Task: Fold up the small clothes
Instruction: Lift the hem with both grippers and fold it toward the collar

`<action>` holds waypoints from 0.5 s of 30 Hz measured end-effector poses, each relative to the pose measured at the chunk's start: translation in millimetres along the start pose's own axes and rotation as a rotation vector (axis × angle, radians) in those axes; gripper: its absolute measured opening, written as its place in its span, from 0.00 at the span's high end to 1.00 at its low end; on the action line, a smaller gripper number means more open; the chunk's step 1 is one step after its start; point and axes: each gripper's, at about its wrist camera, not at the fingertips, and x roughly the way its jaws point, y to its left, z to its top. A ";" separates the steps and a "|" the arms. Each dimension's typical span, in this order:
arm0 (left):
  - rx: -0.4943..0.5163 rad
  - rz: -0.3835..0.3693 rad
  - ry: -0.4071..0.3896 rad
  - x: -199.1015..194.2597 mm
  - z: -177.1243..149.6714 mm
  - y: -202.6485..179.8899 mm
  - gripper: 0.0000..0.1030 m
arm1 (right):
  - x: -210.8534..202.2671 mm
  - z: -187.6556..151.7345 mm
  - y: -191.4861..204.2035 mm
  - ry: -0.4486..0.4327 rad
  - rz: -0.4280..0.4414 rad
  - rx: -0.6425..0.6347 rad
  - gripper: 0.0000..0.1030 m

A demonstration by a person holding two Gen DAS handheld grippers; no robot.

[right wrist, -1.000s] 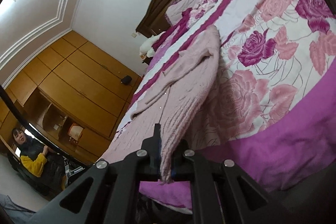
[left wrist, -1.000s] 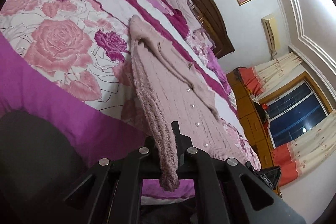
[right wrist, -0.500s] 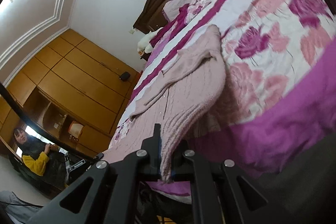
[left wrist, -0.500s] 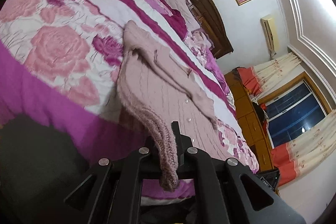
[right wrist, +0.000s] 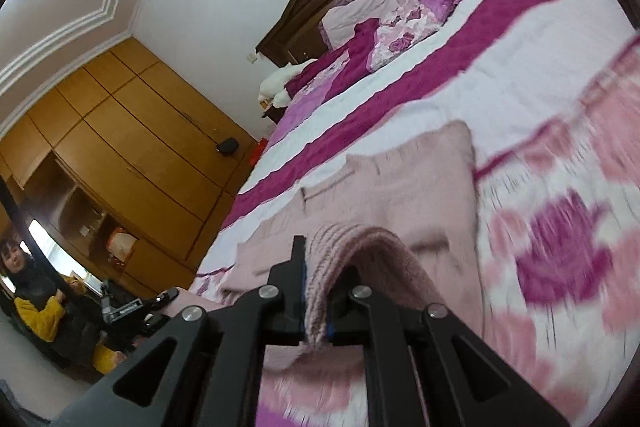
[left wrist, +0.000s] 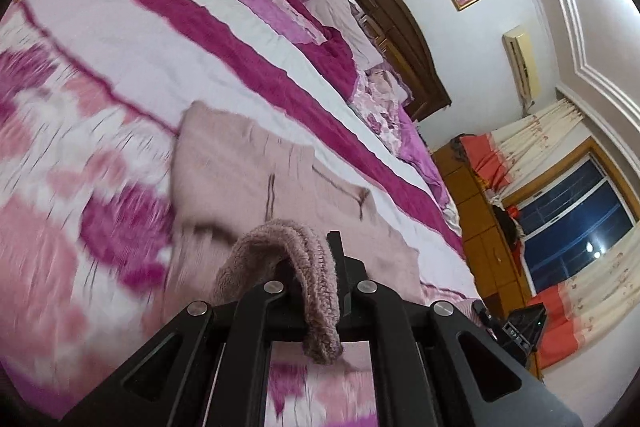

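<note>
Pale pink knitted cardigan (left wrist: 256,187) lies on bed with rose-print pink, magenta and white quilt (left wrist: 132,39), near foot end. Ribbed hem edge arches up, pinched at two spots. Left tool (left wrist: 320,291) clenched on hem; right tool (right wrist: 316,291) clenched on hem too. Quilt blurred around garment.

Motion blur smears the rose print of the bedspread (left wrist: 80,187) in both wrist views, so its flowers read only as pink and magenta patches. The pink knit cardigan (left wrist: 256,183) is also softened; its buttons cannot be made out, and its near hem is hidden behind each gripper's black frame.
</note>
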 end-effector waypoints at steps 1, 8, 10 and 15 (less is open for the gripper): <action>0.013 0.010 -0.004 7.2 6.9 -1.9 1.00 | 12.6 9.1 -1.9 0.005 0.004 0.004 0.94; 0.064 0.061 -0.016 61.4 51.6 -6.9 1.00 | 73.4 46.4 -19.0 0.013 0.001 0.013 0.93; 0.067 0.066 -0.020 72.8 62.4 -4.1 1.00 | 87.3 55.9 -28.2 0.008 0.004 0.031 0.93; 0.031 0.053 -0.028 90.2 78.6 11.7 1.00 | 106.2 74.8 -45.5 -0.001 0.000 0.056 0.93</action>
